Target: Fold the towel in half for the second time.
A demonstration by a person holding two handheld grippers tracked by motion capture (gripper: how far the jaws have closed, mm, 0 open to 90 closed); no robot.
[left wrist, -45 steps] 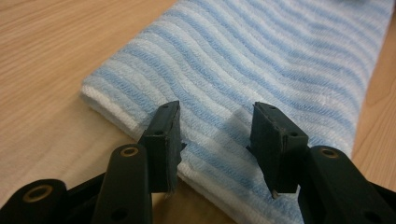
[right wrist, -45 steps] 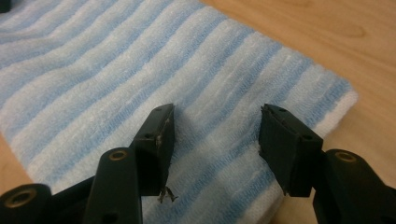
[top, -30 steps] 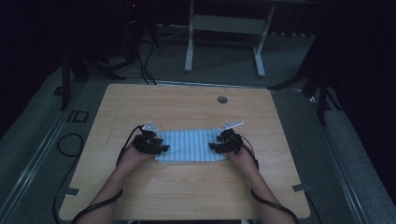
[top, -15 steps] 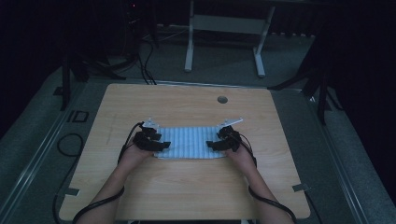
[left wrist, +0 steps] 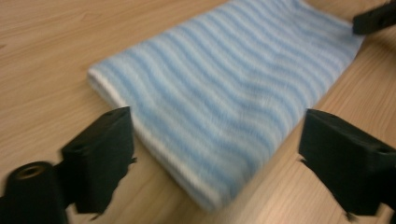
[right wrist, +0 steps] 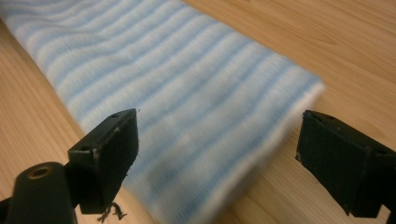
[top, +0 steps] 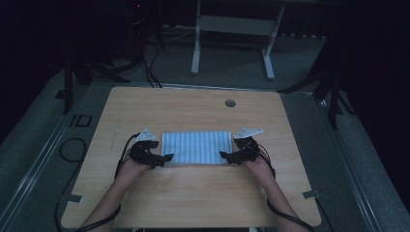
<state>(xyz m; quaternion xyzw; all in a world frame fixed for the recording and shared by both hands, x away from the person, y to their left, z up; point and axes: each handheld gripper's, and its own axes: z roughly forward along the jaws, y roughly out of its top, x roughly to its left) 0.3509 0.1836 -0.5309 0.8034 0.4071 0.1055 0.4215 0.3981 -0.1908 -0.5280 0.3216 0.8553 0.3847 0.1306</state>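
A folded cloth with light-blue and white stripes [top: 197, 147] lies flat in the middle of the wooden table [top: 193, 111]. My left gripper [top: 167, 158] sits at the cloth's near-left corner, open, its jaws wide apart on either side of that corner [left wrist: 212, 196]. At the near-right corner my right gripper [top: 223, 155] is open too, with the cloth's end [right wrist: 201, 140] lying between its spread jaws. The far tip of the right gripper [left wrist: 373, 18] appears at the top right of the left gripper view. Neither gripper holds anything.
A round cable hole [top: 230, 103] is set in the table near its far edge. Black cables [top: 72, 154] trail off the left side onto the grey floor. A white desk frame [top: 232, 29] stands beyond the table. Bare wood surrounds the cloth.
Both grippers have slid a little toward the near edge of the cloth and now straddle its near corners. The cloth has stayed flat in place.
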